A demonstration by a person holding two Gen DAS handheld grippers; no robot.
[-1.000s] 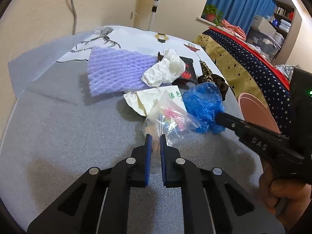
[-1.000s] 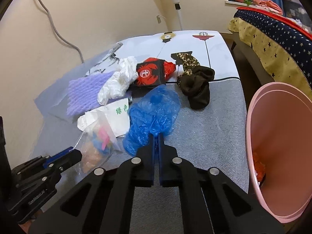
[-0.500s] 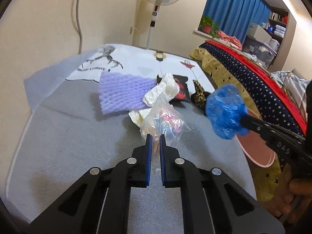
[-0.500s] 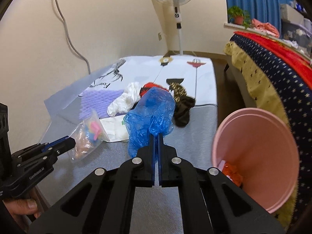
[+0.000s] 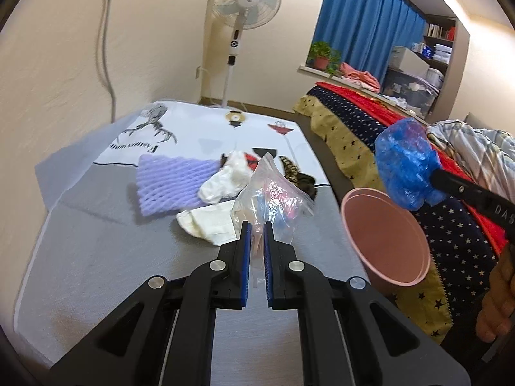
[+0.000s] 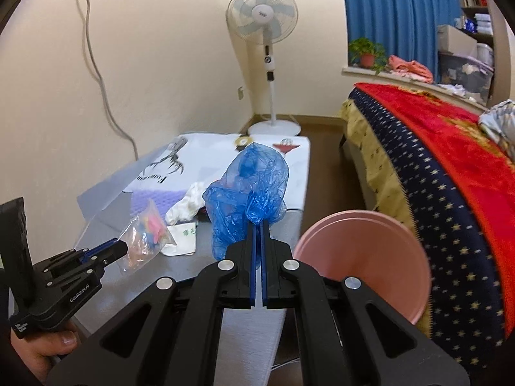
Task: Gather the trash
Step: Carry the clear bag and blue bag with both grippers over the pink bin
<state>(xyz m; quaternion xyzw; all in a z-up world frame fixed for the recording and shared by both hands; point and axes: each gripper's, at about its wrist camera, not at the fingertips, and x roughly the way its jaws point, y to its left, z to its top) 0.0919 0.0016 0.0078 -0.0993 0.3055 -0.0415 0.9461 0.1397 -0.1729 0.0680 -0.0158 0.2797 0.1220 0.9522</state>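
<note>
My left gripper (image 5: 256, 226) is shut on a clear plastic bag (image 5: 272, 197) with coloured bits inside and holds it above the table; it also shows in the right wrist view (image 6: 146, 230). My right gripper (image 6: 258, 225) is shut on a crumpled blue plastic bag (image 6: 248, 189), raised in the air; in the left wrist view the blue bag (image 5: 406, 164) hangs above the far rim of the pink bin (image 5: 383, 236). The pink bin (image 6: 363, 257) stands beside the table's right edge.
On the grey table (image 5: 96, 257) lie a purple foam net (image 5: 172, 185), a white crumpled bag (image 5: 225, 181), a white paper wrapper (image 5: 209, 222) and dark cloth (image 5: 302, 178). A bed (image 6: 450, 177) is at the right, a standing fan (image 6: 267, 32) behind.
Both grippers have risen from the table with their bags. The right gripper has carried the blue bag right, toward the pink bin.
</note>
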